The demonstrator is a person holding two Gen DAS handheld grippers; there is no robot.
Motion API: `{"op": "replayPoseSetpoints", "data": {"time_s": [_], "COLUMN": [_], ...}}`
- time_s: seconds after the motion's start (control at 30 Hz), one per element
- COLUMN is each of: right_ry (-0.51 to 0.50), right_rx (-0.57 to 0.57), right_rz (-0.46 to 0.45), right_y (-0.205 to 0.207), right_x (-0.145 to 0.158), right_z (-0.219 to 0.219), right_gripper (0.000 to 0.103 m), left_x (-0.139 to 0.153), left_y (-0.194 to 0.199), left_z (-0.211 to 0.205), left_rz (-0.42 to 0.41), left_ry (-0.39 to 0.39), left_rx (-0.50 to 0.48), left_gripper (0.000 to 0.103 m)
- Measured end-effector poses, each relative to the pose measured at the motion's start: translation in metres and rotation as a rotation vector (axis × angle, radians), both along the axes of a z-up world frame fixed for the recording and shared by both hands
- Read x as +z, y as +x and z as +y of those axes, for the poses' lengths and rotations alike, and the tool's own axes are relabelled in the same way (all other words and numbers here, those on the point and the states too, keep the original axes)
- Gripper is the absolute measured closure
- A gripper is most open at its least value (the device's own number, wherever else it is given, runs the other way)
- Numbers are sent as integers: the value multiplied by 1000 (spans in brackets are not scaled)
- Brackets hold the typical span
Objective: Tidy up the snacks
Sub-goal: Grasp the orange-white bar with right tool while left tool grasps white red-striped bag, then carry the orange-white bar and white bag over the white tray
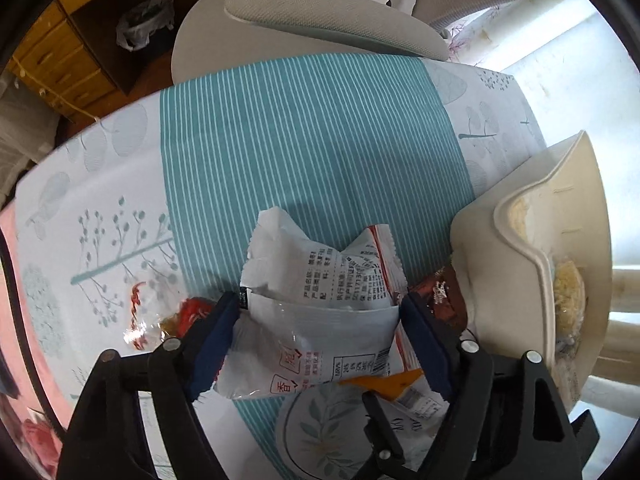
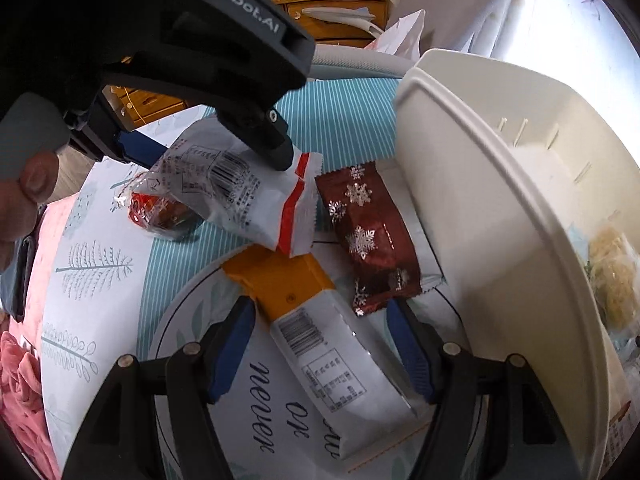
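The left hand-held gripper point(image 1: 320, 320) pinches the white packet point(image 1: 316, 300), likely bound for the bin point(image 1: 520, 216) at its right, while the right hand-held gripper point(image 2: 320, 344) straddles the orange packet point(image 2: 316, 320), jaws apart.

striped tablecloth point(image 1: 312, 140), grey chair point(image 1: 320, 16), wooden drawers point(image 1: 60, 64)

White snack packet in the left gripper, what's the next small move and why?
Probably lift it and carry it right, over the rim of the cream bin. The left gripper is shut on the white snack packet, and the bin already holds packets.
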State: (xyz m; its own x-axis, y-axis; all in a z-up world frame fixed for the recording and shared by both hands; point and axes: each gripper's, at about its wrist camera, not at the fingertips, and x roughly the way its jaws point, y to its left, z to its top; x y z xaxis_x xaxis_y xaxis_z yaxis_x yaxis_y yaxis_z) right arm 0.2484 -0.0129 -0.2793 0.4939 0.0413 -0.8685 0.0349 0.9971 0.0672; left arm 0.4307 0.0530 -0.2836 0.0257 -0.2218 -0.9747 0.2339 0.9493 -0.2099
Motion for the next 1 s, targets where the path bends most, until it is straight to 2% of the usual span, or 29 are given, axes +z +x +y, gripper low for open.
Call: {"op": "replayPoseSetpoints", "data": {"time_s": [0.13, 0.27, 0.43, 0.57, 0.77, 1.0], "right_ry": [2, 14, 88, 105, 164, 231], "right_rx": [3, 28, 48, 28, 22, -38], "right_rz": [5, 47, 126, 191, 289, 271], "right_y": [-4, -11, -23, -39, -82, -132], "right_x": [3, 5, 8, 11, 14, 36], "right_z": [0, 2, 1, 4, 14, 8], "right_gripper": [53, 59, 66, 68, 68, 68], "left_x": [-1, 1, 9, 22, 54, 84], "left_y": [-5, -17, -39, -60, -104, -162], "left_z": [6, 13, 20, 30, 52, 71], "left_rz": [17, 33, 51, 80, 76, 41], "left_ry": [-39, -52, -65, -67, -57, -67], "left_rx": [29, 34, 40, 59, 64, 79], "left_gripper": [41, 45, 45, 45, 45, 45]}}
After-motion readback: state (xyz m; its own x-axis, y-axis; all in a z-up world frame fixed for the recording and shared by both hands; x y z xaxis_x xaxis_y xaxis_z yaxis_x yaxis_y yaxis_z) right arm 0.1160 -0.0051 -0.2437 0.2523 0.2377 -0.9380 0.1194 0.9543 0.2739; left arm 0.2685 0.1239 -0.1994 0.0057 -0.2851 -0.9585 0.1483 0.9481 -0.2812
